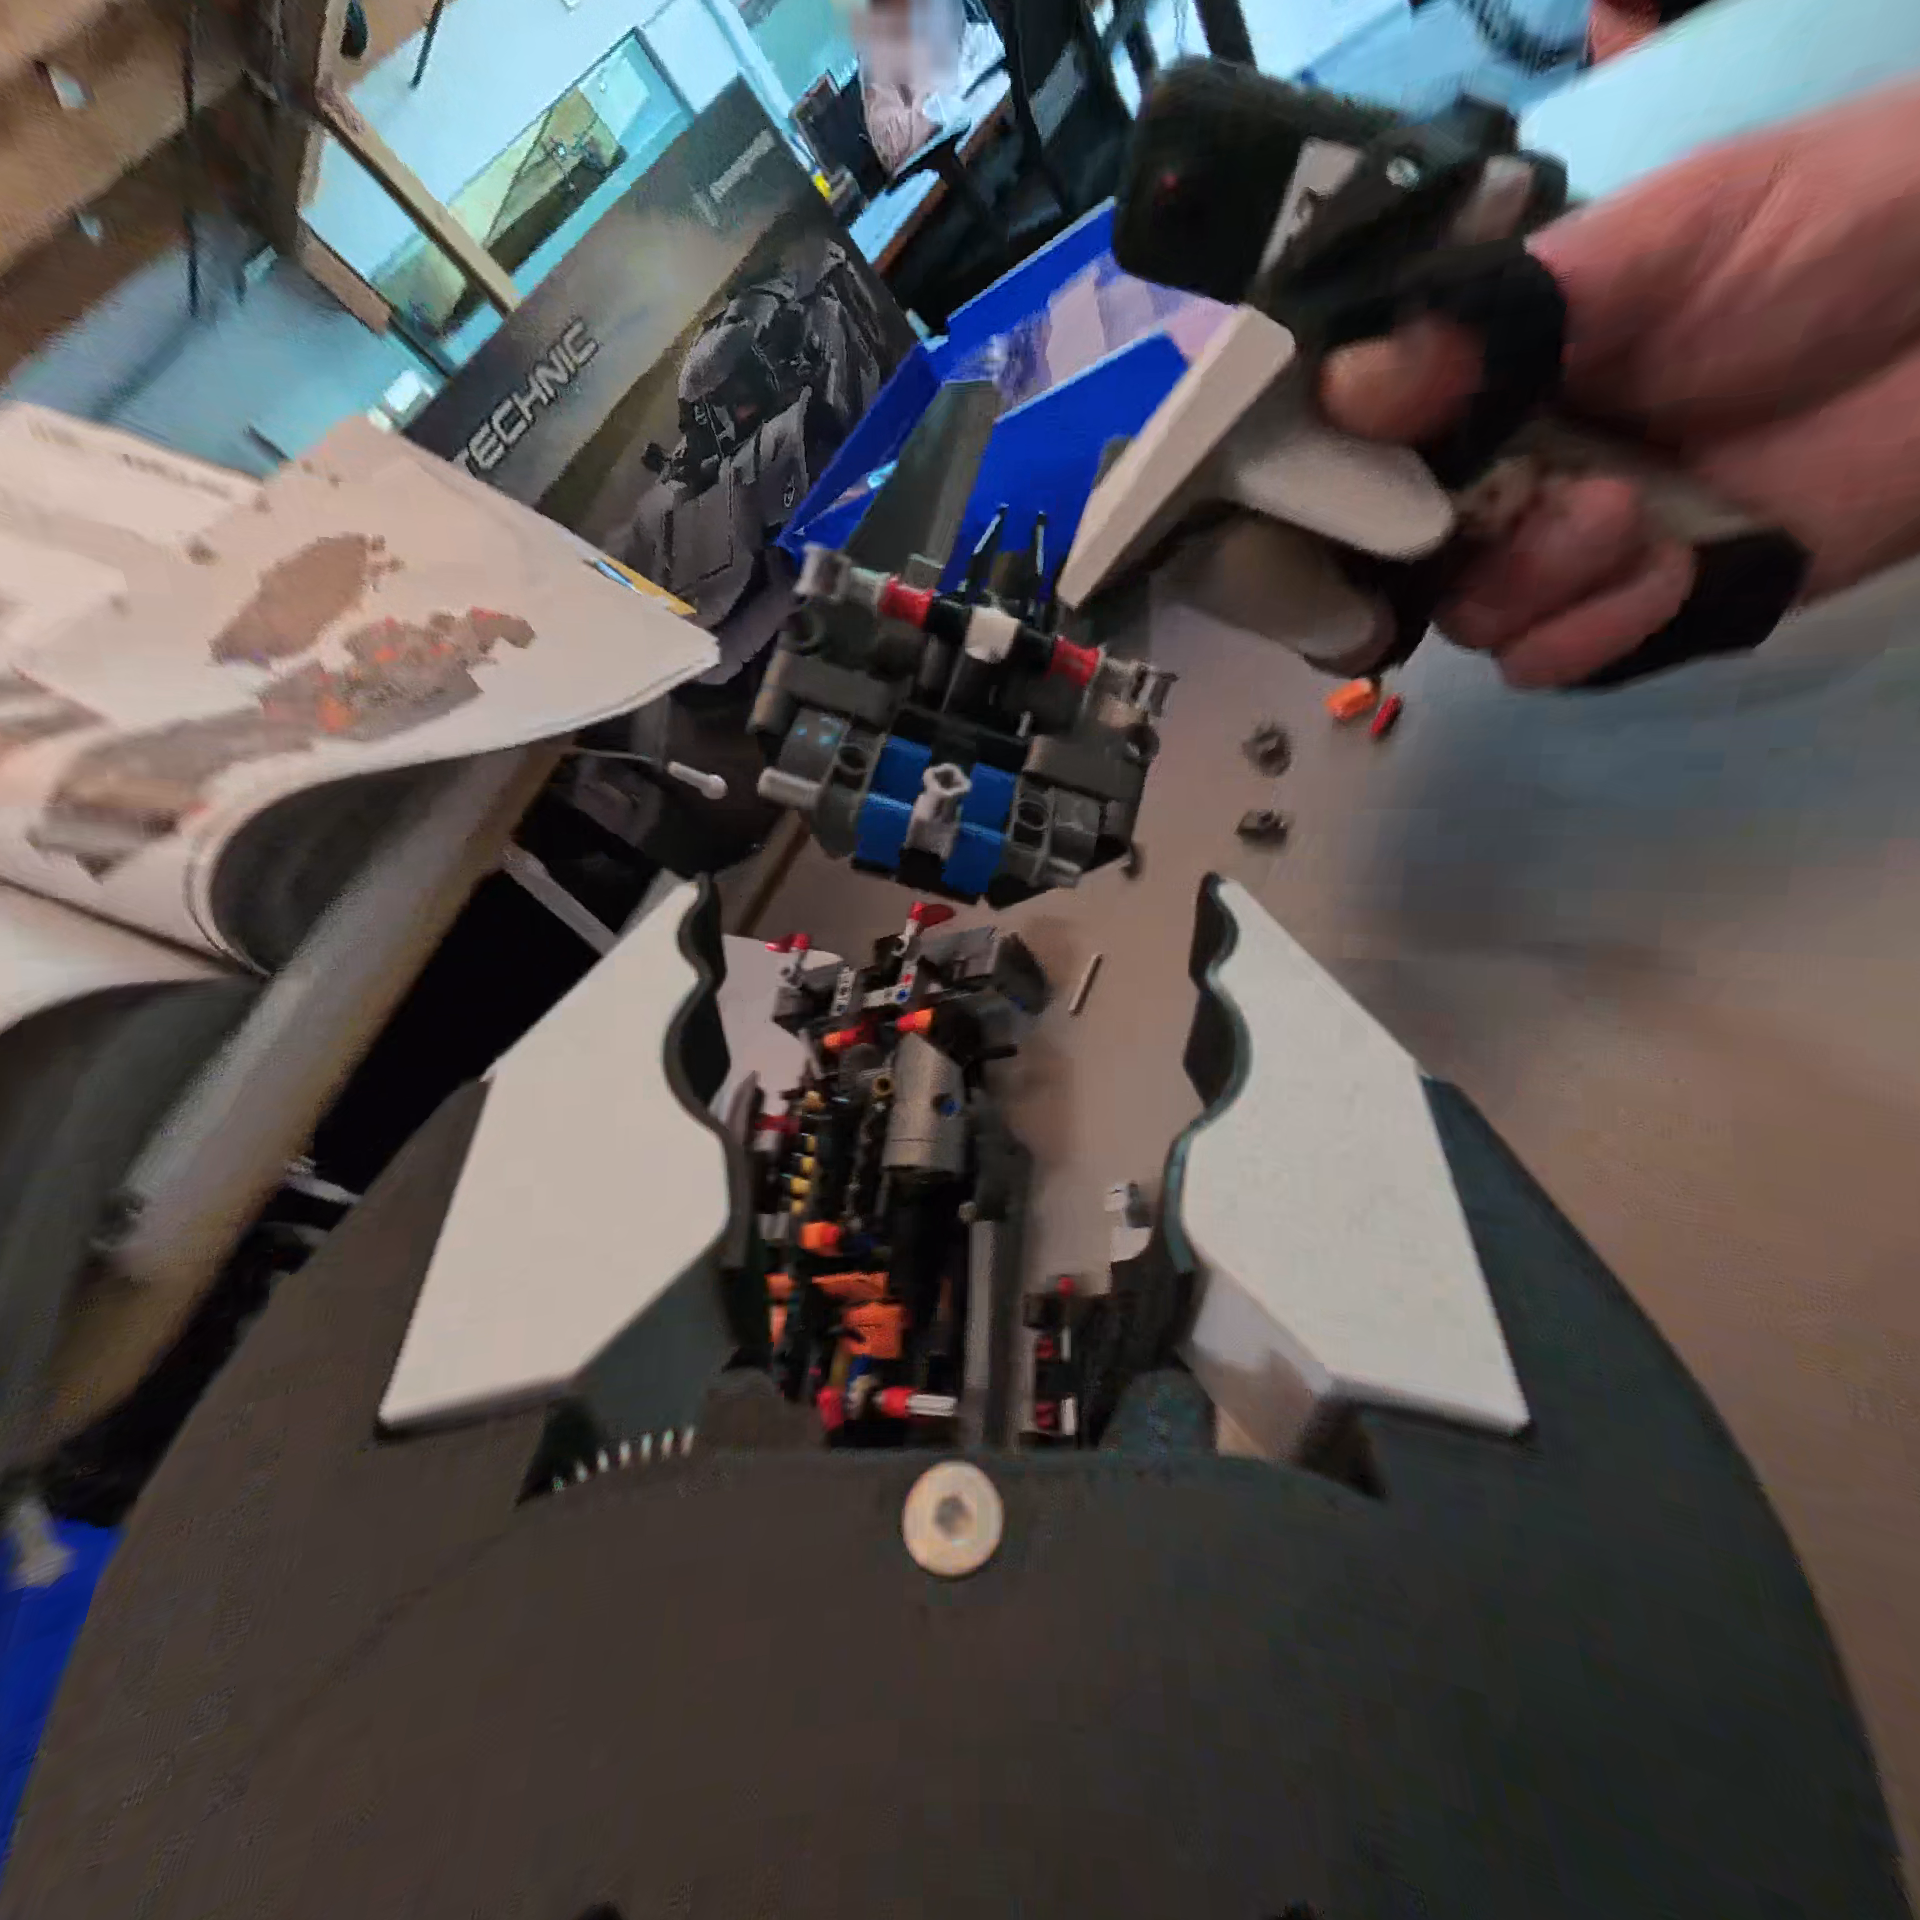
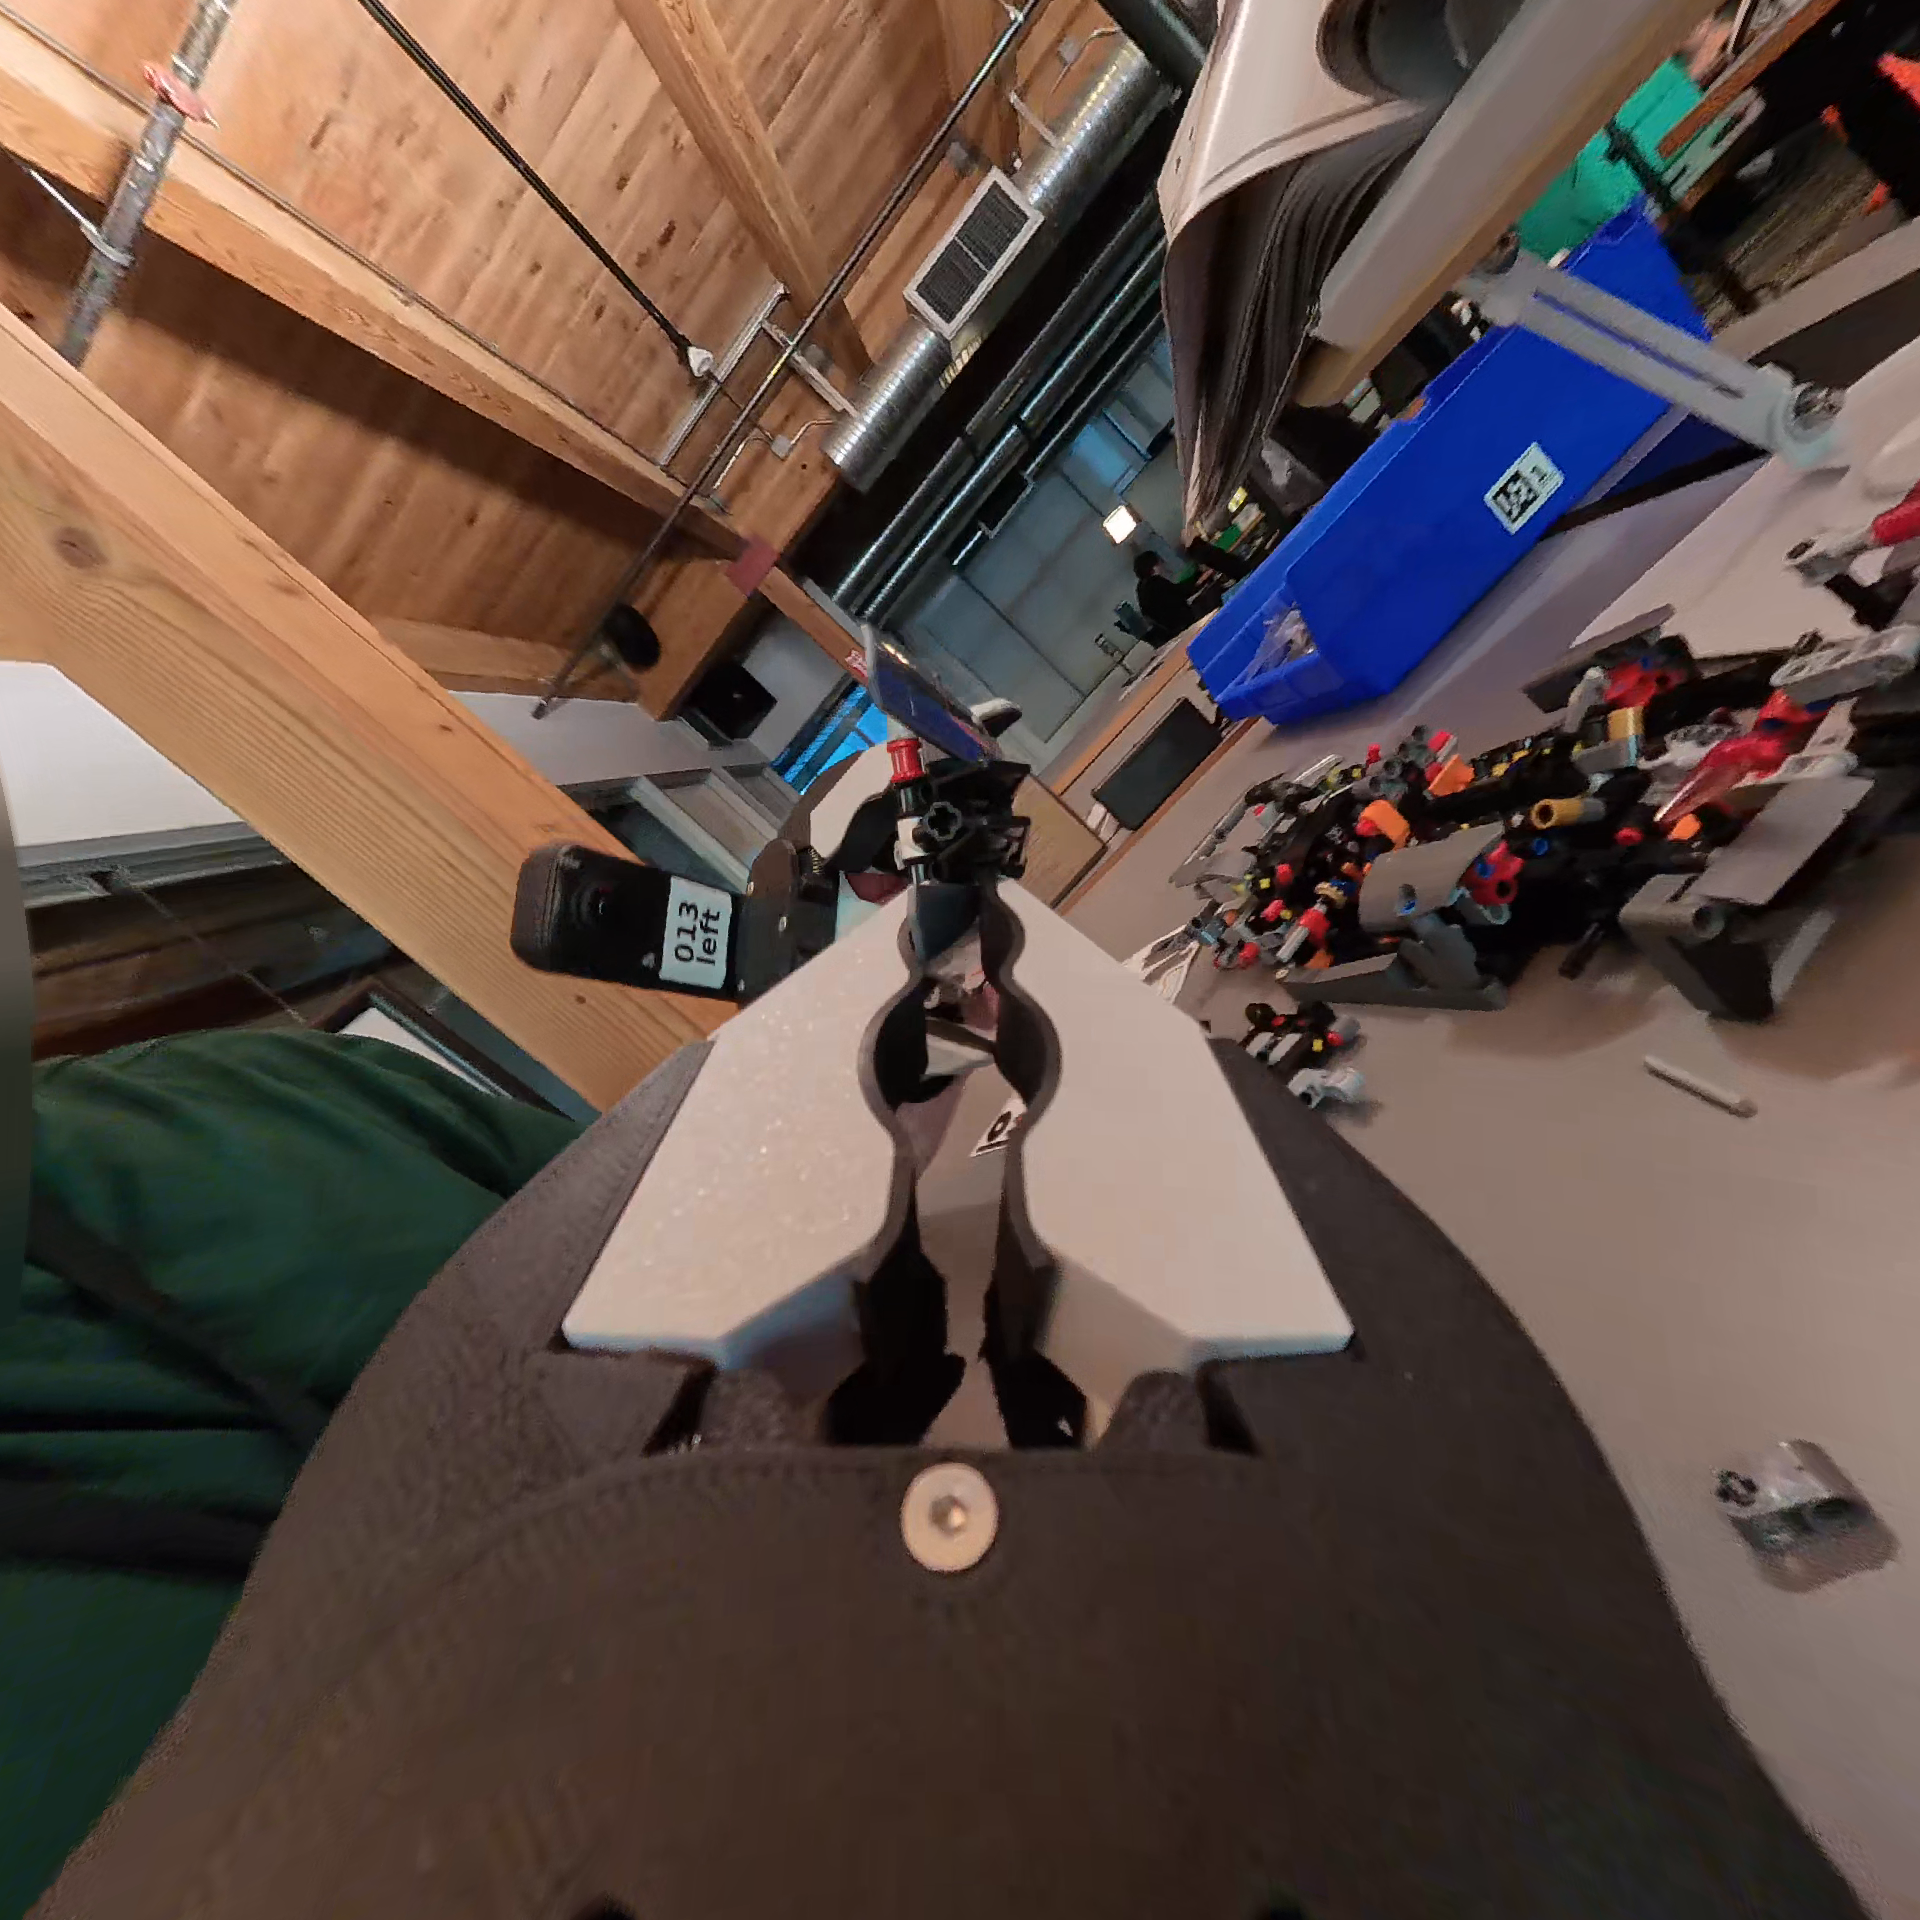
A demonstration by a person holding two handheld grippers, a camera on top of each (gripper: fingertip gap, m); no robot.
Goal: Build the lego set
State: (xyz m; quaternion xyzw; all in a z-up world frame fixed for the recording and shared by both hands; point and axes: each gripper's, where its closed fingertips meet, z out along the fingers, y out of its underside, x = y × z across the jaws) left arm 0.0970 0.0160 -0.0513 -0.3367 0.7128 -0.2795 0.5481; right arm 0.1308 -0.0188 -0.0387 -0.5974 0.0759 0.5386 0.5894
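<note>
In the left wrist view my left gripper (image 1: 956, 904) is open and empty, jaws wide apart. Between and below its fingers lies the long, part-built Lego chassis (image 1: 883, 1195), black and grey with orange and red pins, on the grey table. Just beyond the fingertips a grey, black and blue sub-assembly (image 1: 951, 748) hangs in the air above the chassis. My right gripper (image 1: 1081, 582), held by a hand, grips it from the top right. In the right wrist view the right gripper (image 2: 961, 914) is shut on that sub-assembly (image 2: 956, 826) at its tips. The chassis (image 2: 1507, 862) lies on the table to the right.
An open instruction booklet (image 1: 312, 644) and the dark Lego box (image 1: 665, 343) stand at left. A blue bin (image 2: 1455, 540) is behind the chassis. Loose parts lie on the table: an orange pin (image 1: 1351, 698), black connectors (image 1: 1265, 748), a grey axle (image 2: 1699, 1086), a small grey piece (image 2: 1803, 1507). Some 6 centimetres of space lies between my two pairs of fingers. The small grey piece (image 2: 1803, 1507) is about equally far from each gripper, around 15 centimetres.
</note>
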